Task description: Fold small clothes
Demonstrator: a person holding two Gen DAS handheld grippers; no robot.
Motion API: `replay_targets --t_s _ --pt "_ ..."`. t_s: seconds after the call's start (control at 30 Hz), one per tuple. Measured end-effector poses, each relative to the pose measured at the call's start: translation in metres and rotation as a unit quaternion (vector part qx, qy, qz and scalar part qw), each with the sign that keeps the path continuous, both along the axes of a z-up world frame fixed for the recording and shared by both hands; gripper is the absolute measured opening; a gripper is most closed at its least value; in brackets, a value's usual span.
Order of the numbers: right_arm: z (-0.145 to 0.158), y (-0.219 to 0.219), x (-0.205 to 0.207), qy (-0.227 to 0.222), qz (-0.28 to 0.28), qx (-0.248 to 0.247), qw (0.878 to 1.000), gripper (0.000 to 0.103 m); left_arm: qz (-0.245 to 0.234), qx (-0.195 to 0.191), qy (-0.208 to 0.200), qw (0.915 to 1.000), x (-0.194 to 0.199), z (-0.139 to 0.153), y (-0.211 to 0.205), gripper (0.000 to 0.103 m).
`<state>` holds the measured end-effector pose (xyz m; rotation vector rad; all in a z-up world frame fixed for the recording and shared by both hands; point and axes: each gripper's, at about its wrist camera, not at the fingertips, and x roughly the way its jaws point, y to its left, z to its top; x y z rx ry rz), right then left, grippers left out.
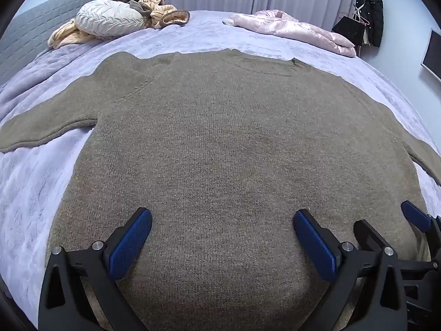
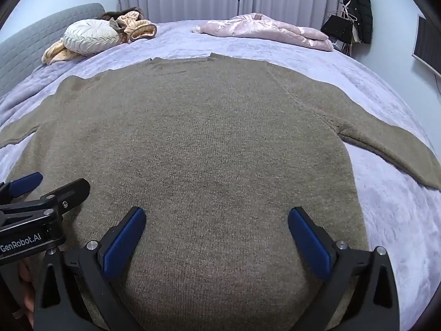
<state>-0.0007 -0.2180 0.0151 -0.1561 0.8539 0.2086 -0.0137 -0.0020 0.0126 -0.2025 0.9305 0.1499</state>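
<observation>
Directly ahead of both wide-spread, empty grippers, the brown knitted sweater (image 1: 220,143) lies flat on the lavender bed (image 1: 41,193), hem nearest, collar farthest; left gripper (image 1: 222,237) and right gripper (image 2: 216,234) hover side by side, equally near.

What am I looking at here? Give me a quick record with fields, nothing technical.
place: bed with a lilac blanket
garment: brown knit sweater, spread flat, sleeves out
left hand-held gripper: open above the sweater's lower part
right hand-held gripper: open, beside the left one
far side: round pillow, pink padded jacket
folding: not begun
</observation>
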Motion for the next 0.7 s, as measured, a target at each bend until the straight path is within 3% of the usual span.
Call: replay_targets --t_s 0.7 --pt "-0.0009 -0.0011 0.0011 0.002 0.001 0.005 1.000 0.103 0.001 0.002 -0.006 1.0000 0.0018 -0.0043 -0.0002 0.103"
